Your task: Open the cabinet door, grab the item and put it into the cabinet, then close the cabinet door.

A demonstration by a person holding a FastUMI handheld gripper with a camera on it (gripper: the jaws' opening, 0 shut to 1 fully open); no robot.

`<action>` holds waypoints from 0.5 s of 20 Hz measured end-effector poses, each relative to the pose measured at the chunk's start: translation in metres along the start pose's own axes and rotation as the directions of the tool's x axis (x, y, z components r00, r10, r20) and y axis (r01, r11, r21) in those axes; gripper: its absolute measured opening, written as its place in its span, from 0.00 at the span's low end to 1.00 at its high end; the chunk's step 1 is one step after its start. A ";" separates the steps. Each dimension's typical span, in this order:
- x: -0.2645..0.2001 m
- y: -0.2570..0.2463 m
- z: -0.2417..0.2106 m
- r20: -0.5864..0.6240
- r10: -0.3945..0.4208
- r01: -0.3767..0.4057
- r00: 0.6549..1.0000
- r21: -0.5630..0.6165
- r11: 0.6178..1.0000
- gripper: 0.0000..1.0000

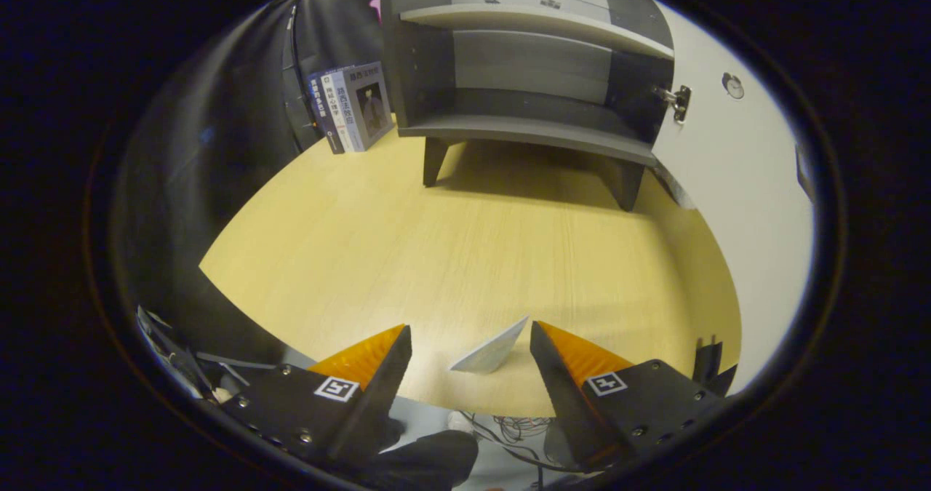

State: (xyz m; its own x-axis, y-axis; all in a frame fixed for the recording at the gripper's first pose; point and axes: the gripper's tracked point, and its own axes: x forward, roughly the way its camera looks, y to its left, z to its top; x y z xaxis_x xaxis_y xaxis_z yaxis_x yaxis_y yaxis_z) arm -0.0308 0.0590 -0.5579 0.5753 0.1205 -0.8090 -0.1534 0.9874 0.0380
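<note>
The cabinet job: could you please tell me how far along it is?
Done: the door stands swung open at the right, so the cabinet shows its bare shelves. In hand: the claw is open, with a small pale item on the table between its fingers, not yet gripped. Left: grab the item, put it in the cabinet and close the door.

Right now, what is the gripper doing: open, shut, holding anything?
Gripper: open, fingers spread apart, holding nothing; a small pale item lies on the table between the fingers, close to one finger, contact unclear.
</note>
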 end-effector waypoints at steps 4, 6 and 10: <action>0.023 -0.003 -0.005 -0.022 -0.027 0.026 0.999 -0.026 0.999 0.94; 0.032 -0.006 -0.005 -0.038 -0.042 0.041 0.998 -0.034 0.999 0.82; 0.039 -0.016 -0.010 -0.039 -0.068 0.067 0.997 -0.042 0.997 0.45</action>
State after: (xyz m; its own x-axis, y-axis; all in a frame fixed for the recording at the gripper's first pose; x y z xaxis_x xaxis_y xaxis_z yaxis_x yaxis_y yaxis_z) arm -0.0141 0.0471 -0.5960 0.5527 0.0486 -0.8319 -0.1478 0.9882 -0.0405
